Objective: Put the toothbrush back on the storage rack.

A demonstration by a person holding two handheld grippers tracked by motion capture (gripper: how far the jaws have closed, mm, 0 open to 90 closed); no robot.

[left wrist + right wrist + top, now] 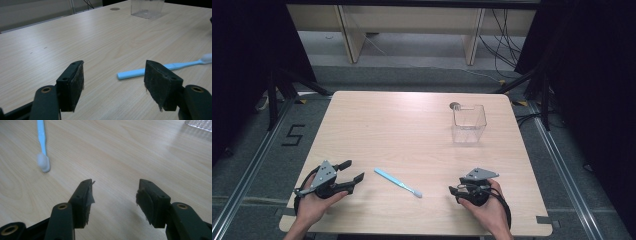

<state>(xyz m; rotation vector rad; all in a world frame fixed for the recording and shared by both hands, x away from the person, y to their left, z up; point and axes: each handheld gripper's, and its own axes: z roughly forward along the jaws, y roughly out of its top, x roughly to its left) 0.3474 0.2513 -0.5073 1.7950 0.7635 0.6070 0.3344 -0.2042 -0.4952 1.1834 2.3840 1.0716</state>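
High view showed the toothbrush [397, 182] as the landmark, lying flat on the near part of the table [377, 125], handle end toward the left, white bristle head toward the right. Just left of it, the left gripper [354, 170] rested low over the wood in the person's left hand [314, 202], its jaws spread wide with nothing between them, tips pointing at the handle end but apart from it. In the left gripper view the blue handle lay just beyond the right-hand pad [157, 83], not yet between the two. To the right of the toothbrush, the right gripper [453, 190] sat in the right hand [489, 212], jaws likewise wide and empty, near the bristle head without touching it; in the right gripper view the head lay off to the upper left of the jaws. Farther right and well behind the toothbrush stood the clear plastic container [468, 123], upright and empty, near the far edge.

Risks, as a judgement: the toothbrush was thin and lay flat, so jaws closing from above might scrape the wood and skid the handle away. A grip taken at the very end would probably let it pivot and droop. If it was meant for the container, a tilted carry could catch the rim and tip that light container.
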